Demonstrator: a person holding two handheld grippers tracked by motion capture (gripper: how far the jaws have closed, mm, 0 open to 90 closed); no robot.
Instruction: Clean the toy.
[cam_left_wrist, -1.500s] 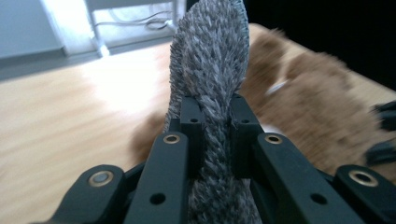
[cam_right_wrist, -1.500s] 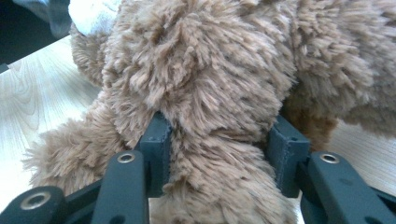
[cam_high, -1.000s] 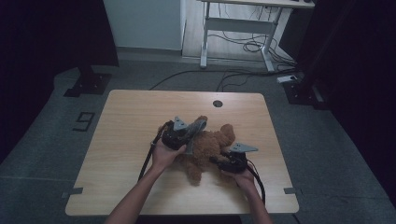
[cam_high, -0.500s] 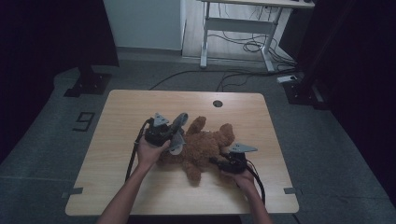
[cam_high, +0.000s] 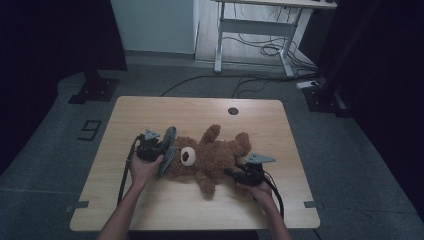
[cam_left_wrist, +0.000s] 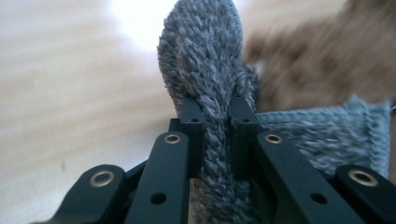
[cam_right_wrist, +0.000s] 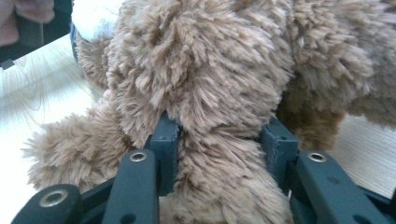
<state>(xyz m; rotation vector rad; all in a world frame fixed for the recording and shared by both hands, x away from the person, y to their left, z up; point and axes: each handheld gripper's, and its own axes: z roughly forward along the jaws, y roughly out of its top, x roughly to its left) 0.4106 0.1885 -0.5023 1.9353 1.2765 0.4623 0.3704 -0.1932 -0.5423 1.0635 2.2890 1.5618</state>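
Floor (cam_high: 60, 150): grey, marked "9" (cam_high: 90, 130).
Table (cam_high: 150, 107): light wood, round hole (cam_high: 232, 110).
Far desk (cam_high: 250, 25): white frame, cables (cam_high: 265, 50) beneath.
Sides: dark.

L claw (cam_left_wrist: 215, 126): blk jaws, brass screws | R claw (cam_right_wrist: 219, 149): same, grey plate, blk cable

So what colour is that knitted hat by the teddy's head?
Grey knitted hat, clearest in the left gripper view.

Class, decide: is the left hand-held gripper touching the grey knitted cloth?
Touching. The left gripper view shows the left hand-held gripper with both jaws pressed shut on a fold of the grey knitted cloth.
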